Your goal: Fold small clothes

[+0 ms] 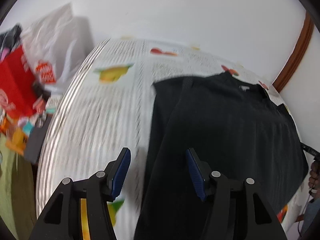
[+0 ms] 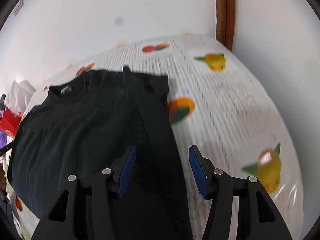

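Observation:
A small black garment (image 1: 226, 124) lies flat on a white table with a fruit-print cover (image 1: 100, 108), its collar with a white label toward the far wall. In the left wrist view my left gripper (image 1: 158, 154) hovers over the garment's left edge, its jaws apart, with nothing pinched between the blue pads. In the right wrist view the same black garment (image 2: 84, 124) fills the left half, a folded strip running along its right edge. My right gripper (image 2: 163, 151) stands open above that right edge, pads clear of the cloth.
Left of the table stand a red box (image 1: 14, 88) and a white plastic bag (image 1: 54, 42) among blurred clutter. A brown door frame (image 2: 225, 12) rises at the far right corner. A hand (image 1: 315, 176) shows at the right rim. The table cover (image 2: 230, 110) lies bare to the right.

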Tool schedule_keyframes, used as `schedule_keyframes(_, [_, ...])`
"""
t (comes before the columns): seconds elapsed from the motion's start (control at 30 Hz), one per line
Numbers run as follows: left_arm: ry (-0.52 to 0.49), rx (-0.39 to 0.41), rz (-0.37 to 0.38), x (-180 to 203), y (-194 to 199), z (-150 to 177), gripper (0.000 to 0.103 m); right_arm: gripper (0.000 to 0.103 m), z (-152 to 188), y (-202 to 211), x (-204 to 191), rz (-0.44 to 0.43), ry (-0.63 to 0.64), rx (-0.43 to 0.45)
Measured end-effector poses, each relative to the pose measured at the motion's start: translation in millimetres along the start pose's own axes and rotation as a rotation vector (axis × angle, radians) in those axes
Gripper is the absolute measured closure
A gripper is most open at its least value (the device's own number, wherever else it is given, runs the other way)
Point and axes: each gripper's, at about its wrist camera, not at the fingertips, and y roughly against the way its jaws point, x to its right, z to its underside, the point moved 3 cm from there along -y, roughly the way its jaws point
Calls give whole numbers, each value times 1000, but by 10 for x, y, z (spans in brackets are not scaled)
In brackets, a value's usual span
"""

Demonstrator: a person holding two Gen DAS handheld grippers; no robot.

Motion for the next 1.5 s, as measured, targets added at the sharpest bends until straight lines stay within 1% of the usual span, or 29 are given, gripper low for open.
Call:
schedule_keyframes(0.07, [11, -34, 25, -57, -12, 132, 48, 49, 35, -27, 0, -19, -27, 7])
schedule_keyframes(0.17, [29, -45, 59, -71, -33, 257, 48, 49, -18, -104, -25, -50, -56, 3])
schedule_keyframes(0.23, [26, -31, 45, -38, -30, 284, 49, 50, -85, -176, -85, -56, -48, -4])
schedule_keyframes(0.27, [25, -27, 36, -19, -37, 291, 50, 54, -116, -200, -104, -53, -47, -5])
schedule_keyframes(0.3, [25, -24, 31, 4, -46, 290, 59, 61, -150, -228, -128, -69, -44, -9])
schedule_keyframes(0.33, [25, -23, 43, 33, -49, 289, 73, 70, -172, -245, -141, -72, -36, -16])
schedule_keyframes(0.37, [28, -26, 63, 65, -57, 288, 78, 84, -192, -247, -137, -58, -27, -13])
schedule_keyframes(0.4, [27, -23, 63, 108, -63, 280, 86, 86, -213, -239, -131, -59, -9, -9])
schedule_keyframes(0.47, [-2, -8, 29, 217, -80, 242, 89, 89, -257, -205, -111, -73, 19, 11])
schedule_keyframes(0.53, [-14, 8, 22, 305, -107, 164, 90, 90, -334, -164, -56, -72, 29, 36])
schedule_keyframes(0.67, [9, 3, 81, 475, -271, -75, 91, 90, -571, -194, 121, -23, 6, 61])
schedule_keyframes(0.8, [-13, -9, 103, 682, -423, -215, 90, 90, -778, -331, 374, 13, -36, 52])
schedule_keyframes(0.9, [-43, -21, 79, 776, -486, -213, 89, 88, -805, -394, 463, 13, -58, 35])
schedule_keyframes(0.93, [-54, -18, 64, 791, -484, -196, 85, 85, -796, -389, 469, 18, -61, 34])
schedule_keyframes(1.0, [-73, -13, 40, 792, -451, -156, 82, 81, -766, -323, 465, 67, -58, 34])
schedule_keyframes(1.1, [-72, -14, 37, 740, -366, -72, 81, 76, -726, -137, 394, 162, -43, 71])
schedule_keyframes(1.17, [-89, -10, 21, 727, -281, 24, 80, 75, -676, 34, 265, 224, -18, 105])
schedule_keyframes(1.23, [-96, -4, 15, 679, -210, 95, 78, 72, -630, 158, 136, 235, -7, 122])
schedule_keyframes(1.3, [-100, -2, 10, 631, -124, 192, 77, 69, -570, 278, -76, 210, 4, 134])
schedule_keyframes(1.33, [-99, 4, 9, 609, -78, 230, 74, 65, -529, 324, -223, 187, 13, 141])
schedule_keyframes(1.37, [-95, 13, 10, 574, -15, 278, 72, 60, -496, 339, -355, 167, 27, 139])
schedule_keyframes(1.43, [-86, 21, 8, 502, 100, 370, 66, 54, -404, 333, -717, 120, 80, 124])
schedule_keyframes(1.5, [-77, 25, -4, 439, 185, 453, 66, 53, -284, 280, -1118, 76, 137, 109])
